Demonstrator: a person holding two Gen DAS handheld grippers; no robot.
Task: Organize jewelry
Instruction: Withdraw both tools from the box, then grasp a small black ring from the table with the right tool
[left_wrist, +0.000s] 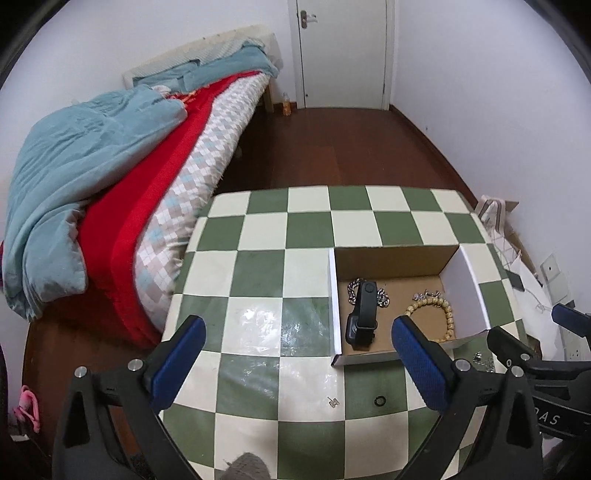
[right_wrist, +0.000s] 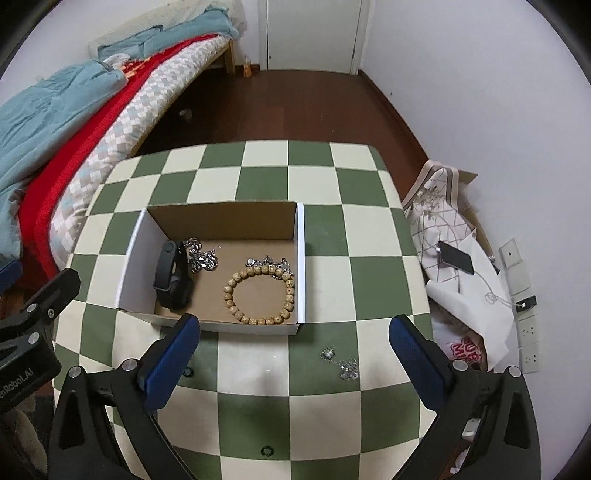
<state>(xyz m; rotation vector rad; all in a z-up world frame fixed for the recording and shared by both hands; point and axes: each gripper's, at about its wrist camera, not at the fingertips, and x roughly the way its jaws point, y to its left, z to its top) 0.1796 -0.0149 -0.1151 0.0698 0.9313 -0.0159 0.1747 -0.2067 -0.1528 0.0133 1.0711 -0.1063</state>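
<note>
Both grippers were seen held above the checkered table (right_wrist: 321, 173), angled down at it. The left gripper (left_wrist: 295, 360) was spread wide with nothing between its blue pads, and the right gripper (right_wrist: 295, 354) was likewise spread wide and empty. The cardboard box (right_wrist: 221, 214) was set on the table ahead of both, and in it were laid a black smartwatch (right_wrist: 171, 275) against the left wall, a silver chain (right_wrist: 201, 254) just behind it, a wooden bead bracelet (right_wrist: 258, 293) toward the right wall, and a small silver piece (right_wrist: 267, 263) touching the bracelet's far side. Outside the box, a loose silver chain (right_wrist: 341, 362) was left on the table, near the box's front right corner and just inside the right gripper's right finger; it was judged the nearest piece for the right hand, and its long axis was seen running diagonally from upper left to lower right. A small black ring (left_wrist: 379, 401) and a tiny metal charm (left_wrist: 333, 402) were found in front of the box, between the left gripper's fingers and slightly nearer the camera, so these were judged to fall to the left hand. Open tabletop was available around all three pieces, but the box's low front wall stood between them and the tray floor and would have to be cleared, and the table's right edge lay not far beyond the loose chain.
</note>
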